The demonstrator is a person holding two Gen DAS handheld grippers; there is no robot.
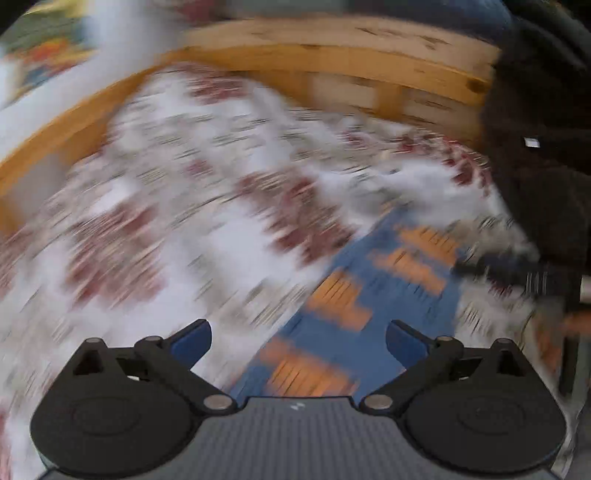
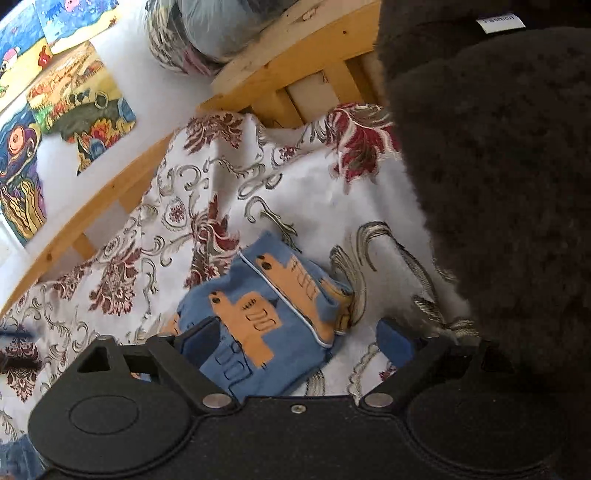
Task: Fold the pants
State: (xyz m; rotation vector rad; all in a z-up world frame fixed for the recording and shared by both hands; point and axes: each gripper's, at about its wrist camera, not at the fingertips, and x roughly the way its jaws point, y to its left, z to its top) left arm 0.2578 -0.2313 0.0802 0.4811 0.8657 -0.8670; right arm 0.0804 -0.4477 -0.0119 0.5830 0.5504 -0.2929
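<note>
Small blue pants with orange animal patches lie folded in a compact bundle on a white bedspread with red flowers. My right gripper hovers just above their near edge, open, with nothing between its blue fingertips. The left wrist view is heavily motion-blurred. It shows the same blue pants ahead and slightly right of my left gripper, which is open and holds nothing.
A wooden bed frame runs along the far side, also seen as the wooden rail. A dark fuzzy garment fills the right side. Colourful drawings hang on the white wall. A wrapped bundle sits on the frame.
</note>
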